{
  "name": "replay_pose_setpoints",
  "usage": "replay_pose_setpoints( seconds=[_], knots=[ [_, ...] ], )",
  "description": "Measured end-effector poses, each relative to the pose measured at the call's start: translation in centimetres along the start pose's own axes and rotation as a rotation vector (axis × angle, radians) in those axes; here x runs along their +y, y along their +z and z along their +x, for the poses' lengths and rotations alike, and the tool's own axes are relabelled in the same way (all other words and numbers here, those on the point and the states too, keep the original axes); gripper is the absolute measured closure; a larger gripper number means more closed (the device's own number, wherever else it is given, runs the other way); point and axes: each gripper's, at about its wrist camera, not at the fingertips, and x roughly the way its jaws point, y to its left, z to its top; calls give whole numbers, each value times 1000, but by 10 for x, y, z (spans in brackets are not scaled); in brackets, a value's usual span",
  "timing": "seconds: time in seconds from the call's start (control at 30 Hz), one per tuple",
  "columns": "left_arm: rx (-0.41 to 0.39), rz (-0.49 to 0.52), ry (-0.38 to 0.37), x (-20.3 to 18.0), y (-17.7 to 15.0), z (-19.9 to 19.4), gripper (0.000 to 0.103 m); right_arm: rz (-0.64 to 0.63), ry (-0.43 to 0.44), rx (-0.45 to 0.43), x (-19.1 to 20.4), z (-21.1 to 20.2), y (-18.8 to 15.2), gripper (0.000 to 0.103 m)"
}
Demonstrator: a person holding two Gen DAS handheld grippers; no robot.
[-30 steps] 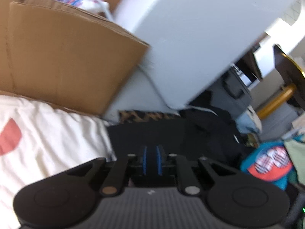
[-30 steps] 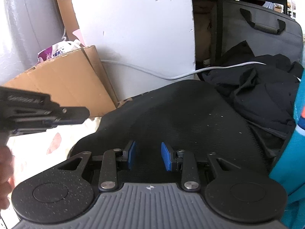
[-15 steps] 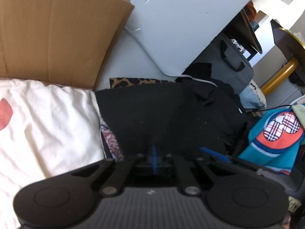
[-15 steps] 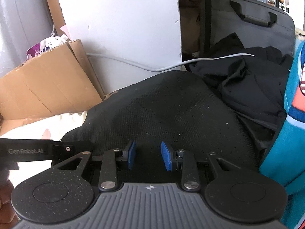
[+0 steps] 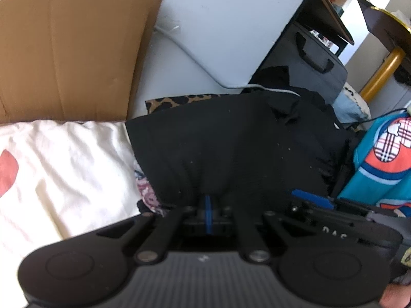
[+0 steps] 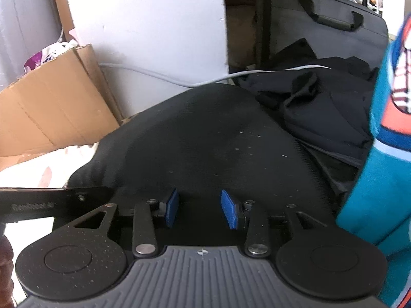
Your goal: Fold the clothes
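Left wrist: cardboard box point(image 5: 69, 51), contents hidden.

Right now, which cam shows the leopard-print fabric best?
Left wrist: the leopard-print fabric shows as a patterned strip behind the black garment, below the cardboard. Right wrist shows at most a tiny sliver at the garment's far edge, too small to tell.
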Motion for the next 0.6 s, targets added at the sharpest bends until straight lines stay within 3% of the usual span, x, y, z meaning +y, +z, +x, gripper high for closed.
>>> replay_pose_setpoints(
  seconds=[0.4,0.6],
  knots=[
    [4,1,-6,-3,2,-7,101,6,-81,18,-43,-13,-27,58],
    [-6,50,-49,-19,-4,-29,101,21,-129,19,-58,-26,-35,59]
  ],
)
